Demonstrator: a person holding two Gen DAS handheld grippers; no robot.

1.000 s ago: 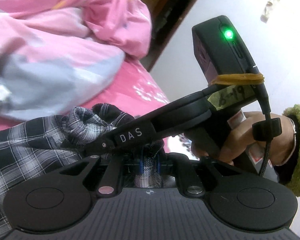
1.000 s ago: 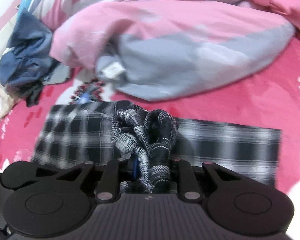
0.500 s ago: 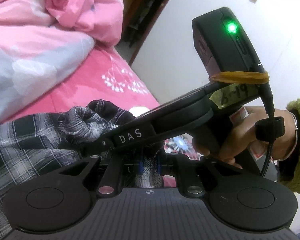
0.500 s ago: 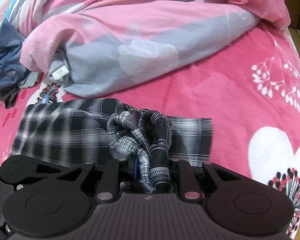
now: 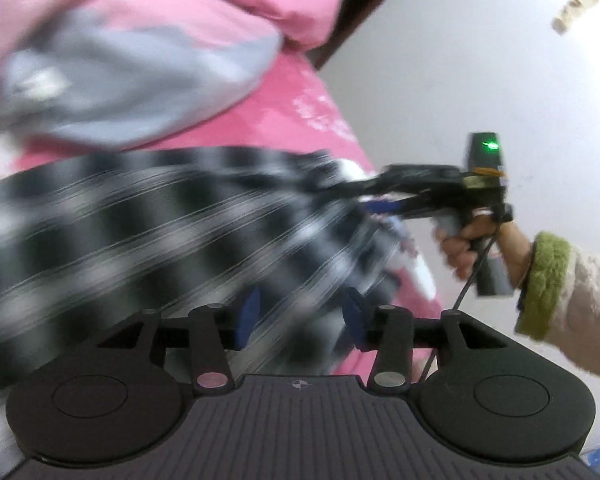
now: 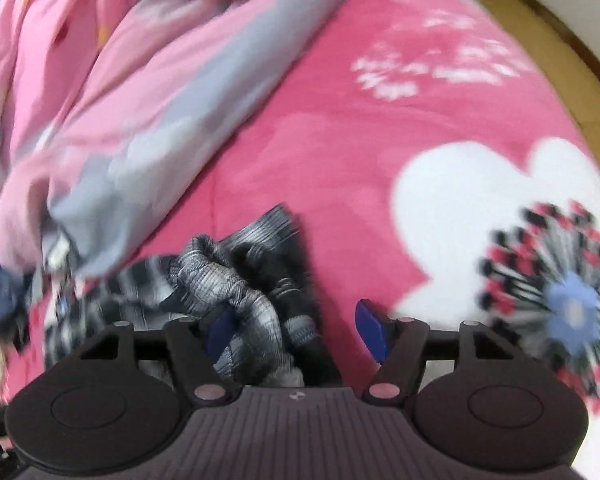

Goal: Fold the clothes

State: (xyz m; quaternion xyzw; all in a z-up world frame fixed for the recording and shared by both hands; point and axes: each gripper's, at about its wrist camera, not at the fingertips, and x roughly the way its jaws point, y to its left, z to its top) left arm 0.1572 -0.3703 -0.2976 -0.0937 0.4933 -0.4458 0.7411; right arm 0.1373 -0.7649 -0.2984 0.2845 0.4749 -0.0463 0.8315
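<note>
Crosswise, plaid garment (image 5: 148,216) along pink bedsheet (image 5: 300,92).

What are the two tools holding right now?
Nothing firmly. Both tools' jaws are opening. The plaid cloth still lies bunched between the right tool pads; the left tool has blurred plaid between its open pads too.
</note>
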